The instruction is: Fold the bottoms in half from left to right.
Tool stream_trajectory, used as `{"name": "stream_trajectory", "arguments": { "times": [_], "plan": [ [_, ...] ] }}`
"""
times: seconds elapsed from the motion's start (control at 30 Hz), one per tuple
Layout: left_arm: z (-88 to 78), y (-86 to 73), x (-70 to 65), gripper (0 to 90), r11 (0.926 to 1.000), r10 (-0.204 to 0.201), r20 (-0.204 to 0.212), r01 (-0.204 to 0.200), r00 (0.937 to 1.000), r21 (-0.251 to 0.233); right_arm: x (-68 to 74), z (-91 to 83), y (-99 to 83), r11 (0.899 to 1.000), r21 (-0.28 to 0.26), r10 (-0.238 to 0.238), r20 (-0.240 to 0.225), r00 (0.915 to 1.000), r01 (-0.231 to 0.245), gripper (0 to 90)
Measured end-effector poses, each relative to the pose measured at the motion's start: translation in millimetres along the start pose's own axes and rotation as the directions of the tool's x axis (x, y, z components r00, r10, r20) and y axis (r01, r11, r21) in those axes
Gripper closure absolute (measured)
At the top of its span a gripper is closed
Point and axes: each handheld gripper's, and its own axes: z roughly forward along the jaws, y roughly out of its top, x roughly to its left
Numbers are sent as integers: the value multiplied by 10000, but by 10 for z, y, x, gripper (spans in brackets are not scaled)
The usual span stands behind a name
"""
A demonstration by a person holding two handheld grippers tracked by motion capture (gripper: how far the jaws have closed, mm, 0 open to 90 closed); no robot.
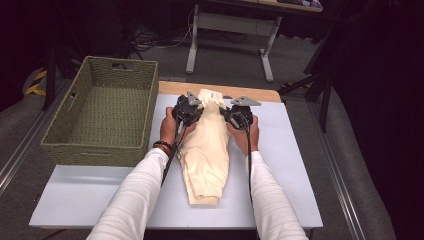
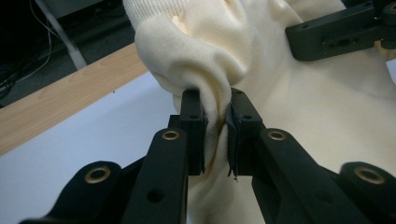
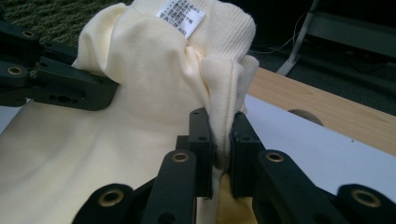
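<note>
Cream garment (image 1: 207, 145), looks like folded sweatpants, lies lengthwise down the middle of the white table (image 1: 295, 165), cuffs toward the person, ribbed waistband at the far end. Waistband end is bunched up off the surface. White care label (image 3: 180, 17) sits on the inside of the rib.

Left gripper (image 2: 215, 122) is clamped on a fold of the fabric at the left of the waistband, cloth pinched tight between both pads. Right gripper (image 3: 223, 133) is clamped the same way on the right side, seam edge squeezed between its jaws. The two sit close together, one on each side of the waistband, each hand wrapped around its tool.

Green woven basket (image 1: 102, 112) stands on the table's left, just beside the garment. Wooden strip (image 1: 175, 88) runs along the far edge.
</note>
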Motion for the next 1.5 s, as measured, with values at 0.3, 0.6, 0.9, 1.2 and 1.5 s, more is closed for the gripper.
{"name": "stream_trajectory", "arguments": {
  "times": [0.3, 0.6, 0.9, 1.2, 1.5],
  "plan": [
    [-65, 36, -54, 785, 9996, 106, 57, -104, 9999, -277, -19, -71, -2, 9990, -408, 206, -15, 9998, -206, 823],
    [-135, 7, -112, 780, 9984, 226, 259, -213, 9994, -515, -15, -161, -56, 9967, -776, 245, -178, 9995, -258, 819],
    [-237, -27, -130, 772, 9965, 390, 290, -367, 9988, -750, 44, -260, -43, 9945, -1044, -7, -212, 9998, -15, 817],
    [-327, -90, -170, 766, 9961, 465, 232, -446, 9986, -767, 137, -350, -44, 9918, -1268, -240, -406, 9989, 187, 816],
    [-452, -161, -222, 763, 9929, 605, 469, -553, 9971, -1053, 205, -473, -81, 9867, -1627, -167, -810, 9966, 33, 815]
  ]
}}
